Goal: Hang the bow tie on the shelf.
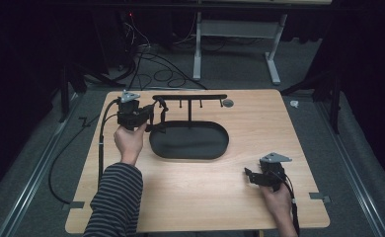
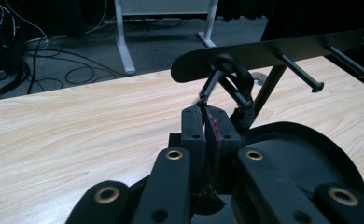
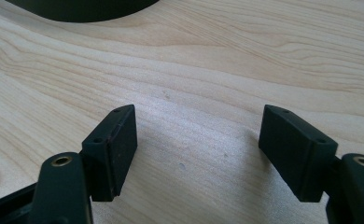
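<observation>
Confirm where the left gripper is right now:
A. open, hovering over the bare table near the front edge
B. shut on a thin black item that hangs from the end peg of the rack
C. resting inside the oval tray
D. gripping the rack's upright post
B: in the left gripper view the left gripper has its jaws pressed together on a thin black looped item hanging at the end of the rack bar.

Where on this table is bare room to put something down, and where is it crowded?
Bare wood lies along the near edge of the table, between the striped sleeve and the open right gripper, and on the right side beyond the oval tray. It is crowded at the far left, where the left gripper, shut on a dark loop, meets the peg rack.
</observation>
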Available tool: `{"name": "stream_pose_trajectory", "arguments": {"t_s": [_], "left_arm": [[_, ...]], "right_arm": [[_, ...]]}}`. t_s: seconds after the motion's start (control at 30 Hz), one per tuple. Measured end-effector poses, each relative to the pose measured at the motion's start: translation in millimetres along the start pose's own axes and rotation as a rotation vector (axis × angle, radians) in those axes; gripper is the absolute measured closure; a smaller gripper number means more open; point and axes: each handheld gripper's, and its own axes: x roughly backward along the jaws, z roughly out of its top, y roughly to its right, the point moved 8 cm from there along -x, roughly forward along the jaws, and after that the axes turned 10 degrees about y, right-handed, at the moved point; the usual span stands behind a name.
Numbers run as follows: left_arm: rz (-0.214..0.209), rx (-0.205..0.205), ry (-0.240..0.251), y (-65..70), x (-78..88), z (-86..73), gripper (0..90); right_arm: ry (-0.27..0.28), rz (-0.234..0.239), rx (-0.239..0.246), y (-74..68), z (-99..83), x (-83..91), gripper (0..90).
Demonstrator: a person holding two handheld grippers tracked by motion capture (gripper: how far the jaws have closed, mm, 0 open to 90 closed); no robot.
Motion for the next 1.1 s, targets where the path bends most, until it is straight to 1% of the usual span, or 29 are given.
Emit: {"name": "stream_pose_trajectory", "arguments": {"t_s": [0.27,0.57,0.77,0.97,1.1], "left_arm": [[-0.004,-0.011,-0.01,-1.1,2.7,-1.3,84.4],[-0.036,-0.015,-0.011,3.1,11.6,0.0,73.9],[-0.048,-0.032,-0.004,8.7,19.5,2.3,66.1],[-0.059,-0.033,0.005,11.5,26.9,5.1,62.9],[-0.068,-0.024,0.018,12.2,32.9,5.8,61.2]], "right_arm": [[-0.001,0.0,-0.001,-0.2,0.0,0.0,29.2],[0.0,0.0,-0.001,-0.1,0.1,0.0,29.2],[0.0,0.0,0.0,0.0,0.0,0.0,29.2],[0.0,0.001,0.0,0.0,0.0,0.0,29.2],[0.0,0.001,0.0,0.0,0.0,0.0,29.2]]}}
